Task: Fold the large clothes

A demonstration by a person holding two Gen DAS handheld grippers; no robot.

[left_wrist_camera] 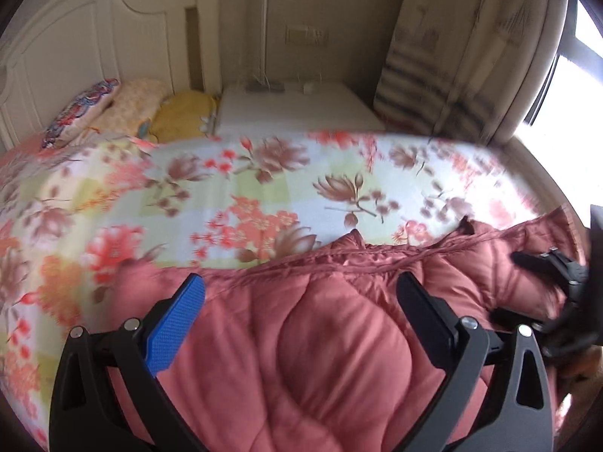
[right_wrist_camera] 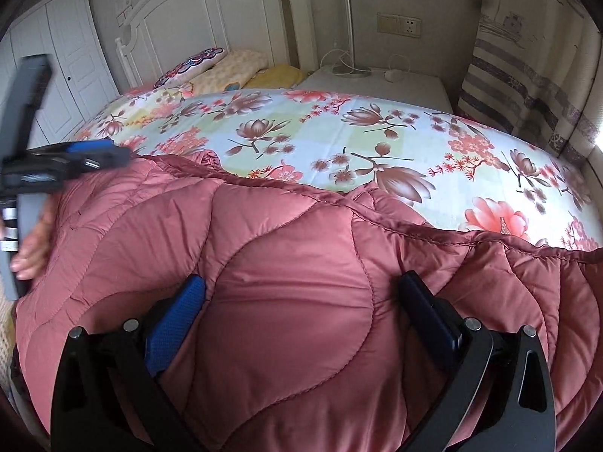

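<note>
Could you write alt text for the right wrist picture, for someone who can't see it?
A puffy pink quilted coat lies on a floral bedsheet, bulging between the open right gripper. At far left, a hand holds the left gripper.

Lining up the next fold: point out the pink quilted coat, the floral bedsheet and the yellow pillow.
pink quilted coat (right_wrist_camera: 294,301), right wrist view, middle quilted panel.
floral bedsheet (right_wrist_camera: 320,128), right wrist view, bare printed middle.
yellow pillow (left_wrist_camera: 184,115), left wrist view, its top.

Both black plastic tongs, left (left_wrist_camera: 301,297) and right (right_wrist_camera: 301,293), share one build: a textured blue pad (left_wrist_camera: 174,329) lower left, a dark pad opposite, silver screws (left_wrist_camera: 131,324) at the pivots.
</note>
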